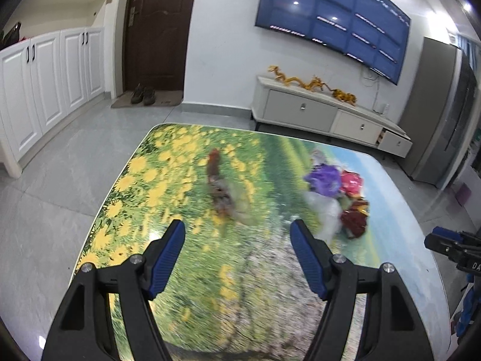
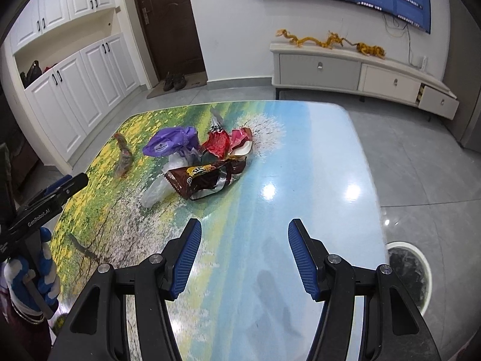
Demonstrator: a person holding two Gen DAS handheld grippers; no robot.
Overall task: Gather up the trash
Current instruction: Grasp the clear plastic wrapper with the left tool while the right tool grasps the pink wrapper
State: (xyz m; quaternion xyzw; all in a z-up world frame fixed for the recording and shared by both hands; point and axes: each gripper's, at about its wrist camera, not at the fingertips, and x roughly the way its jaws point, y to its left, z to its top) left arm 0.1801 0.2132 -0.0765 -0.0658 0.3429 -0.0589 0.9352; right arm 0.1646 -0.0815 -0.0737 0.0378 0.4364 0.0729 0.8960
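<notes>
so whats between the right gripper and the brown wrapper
Nothing: in the right wrist view only bare glossy table lies between the open right gripper and the brown wrapper.

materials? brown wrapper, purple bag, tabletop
Brown wrapper: likely metallised plastic film; silver inner face shows at the torn end, creases glint.
Purple bag: thin soft plastic by the look, crumpled, printed logo, dull sheen.
Tabletop: hard and glossy, perhaps glass or laminate over a printed landscape; ceiling lights mirror sharply in it. Which one, cannot tell.
</notes>
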